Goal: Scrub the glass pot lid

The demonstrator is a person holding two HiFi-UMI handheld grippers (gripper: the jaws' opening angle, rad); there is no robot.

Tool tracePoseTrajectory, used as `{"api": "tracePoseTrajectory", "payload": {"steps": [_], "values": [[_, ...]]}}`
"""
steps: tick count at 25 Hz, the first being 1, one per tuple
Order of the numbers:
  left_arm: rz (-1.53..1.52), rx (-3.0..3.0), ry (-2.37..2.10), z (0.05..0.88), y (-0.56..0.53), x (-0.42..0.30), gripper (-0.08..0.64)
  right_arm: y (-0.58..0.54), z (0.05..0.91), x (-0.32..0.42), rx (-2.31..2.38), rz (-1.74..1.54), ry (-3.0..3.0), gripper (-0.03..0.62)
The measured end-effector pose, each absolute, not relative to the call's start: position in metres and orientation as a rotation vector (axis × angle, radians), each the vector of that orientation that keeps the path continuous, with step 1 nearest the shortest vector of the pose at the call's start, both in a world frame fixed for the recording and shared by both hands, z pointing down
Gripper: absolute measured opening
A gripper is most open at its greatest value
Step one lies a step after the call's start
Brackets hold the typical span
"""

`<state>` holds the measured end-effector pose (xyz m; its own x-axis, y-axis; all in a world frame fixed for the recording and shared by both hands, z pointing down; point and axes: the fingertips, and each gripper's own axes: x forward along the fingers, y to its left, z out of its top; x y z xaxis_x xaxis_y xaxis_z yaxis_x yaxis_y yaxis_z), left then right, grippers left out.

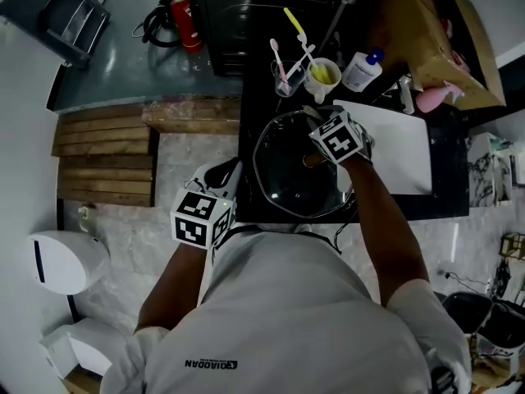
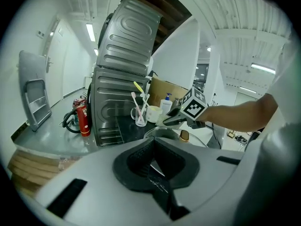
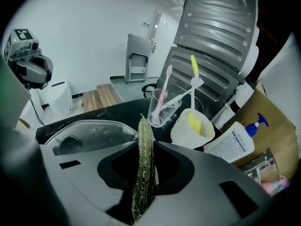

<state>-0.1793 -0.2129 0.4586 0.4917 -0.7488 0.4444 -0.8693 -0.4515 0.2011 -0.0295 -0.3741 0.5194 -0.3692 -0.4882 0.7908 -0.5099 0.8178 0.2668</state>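
Right claw [image 3: 146, 149]: clenched on a green scouring pad [image 3: 143, 173], which is pinched edge-on so that a free strip is left to be rubbed on glass.
Left claw [image 2: 154, 149]: pressed together on nothing and held off the counter's near-left edge, apart from the lid; it is judged to be spare for now, ready for steadying.
Glass pot lid [image 1: 283, 175]: laid flat, knob up, directly under the right claw; whether pad and glass are touching cannot be told.
Surface: a black counter [image 1: 250, 138], with a clear cup of toothbrushes [image 1: 287, 79], a white cup [image 1: 322, 72] and a pump bottle [image 1: 361, 71] set along its back, clear of the scrubbing; a white board [image 1: 402, 154] is laid just right of the lid.
Room: a ribbed metal cabinet [image 2: 122, 79] is stood behind the counter; wooden pallets [image 1: 102, 154] and a red fire extinguisher [image 1: 187, 23] are seen at the left, over pale marbled flooring.
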Motion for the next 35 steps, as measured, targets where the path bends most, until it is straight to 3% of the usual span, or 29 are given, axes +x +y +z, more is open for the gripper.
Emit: {"api": "tracePoseTrajectory", "payload": {"steps": [14, 35], "values": [[0.395, 2.322, -1.346, 0.46, -0.213, -0.206, 0.017, -0.368, 0.549, -0.056, 0.692, 0.22, -1.929, 0.098], [0.437, 2.358, -1.274, 0.468, -0.189, -0.236, 0.016, -0.314, 0.544, -0.124, 0.617, 0.109, -1.941, 0.1]]}}
